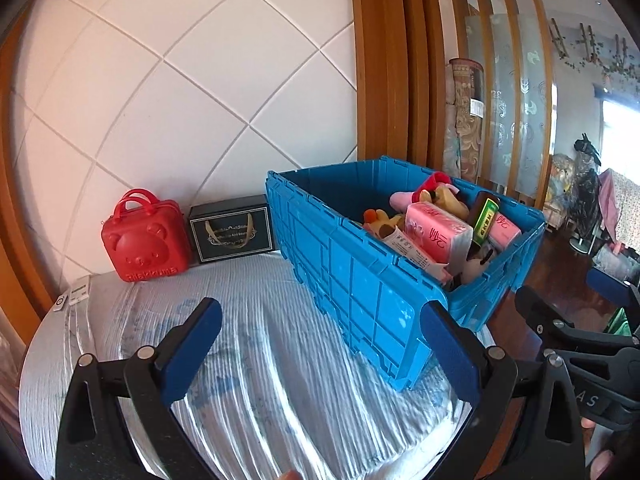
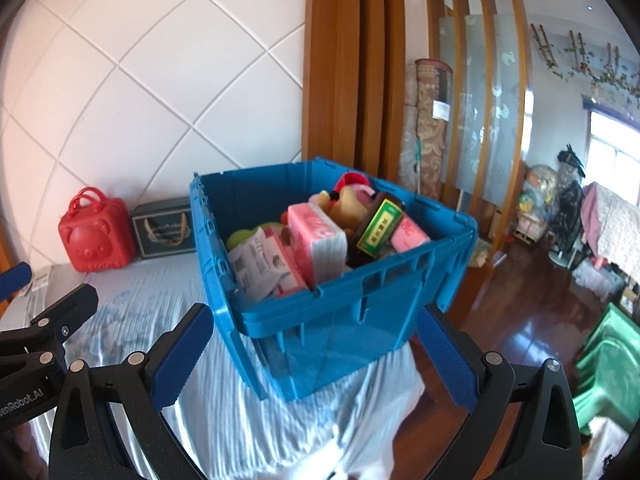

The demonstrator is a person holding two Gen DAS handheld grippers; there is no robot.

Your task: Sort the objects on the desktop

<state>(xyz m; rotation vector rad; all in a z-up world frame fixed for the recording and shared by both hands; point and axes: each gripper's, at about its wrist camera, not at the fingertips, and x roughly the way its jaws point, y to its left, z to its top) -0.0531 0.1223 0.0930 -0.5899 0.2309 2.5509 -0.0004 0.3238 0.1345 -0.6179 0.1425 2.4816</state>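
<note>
Left gripper (image 1: 320,354) gaped wide, nothing between its blue pads, hovering over bare cloth on the desk (image 1: 240,320). Right gripper (image 2: 314,354) equally wide and empty, aimed at the near wall of the blue ribbed plastic crate (image 2: 320,320). Crate sits at the desk's right end, its corner past the edge. It is packed: pink tissue packs (image 2: 316,236), a dark bottle with a green label (image 2: 378,228), plush toys (image 2: 352,196), printed paper packets (image 2: 260,264). Red bear-embossed plastic case (image 1: 146,240) and dark gift box with ribbon handle (image 1: 232,230) stand against the back wall, likely parked clear of the work area. Scene fits either unloading the crate for sorting or everything already binned.
</note>
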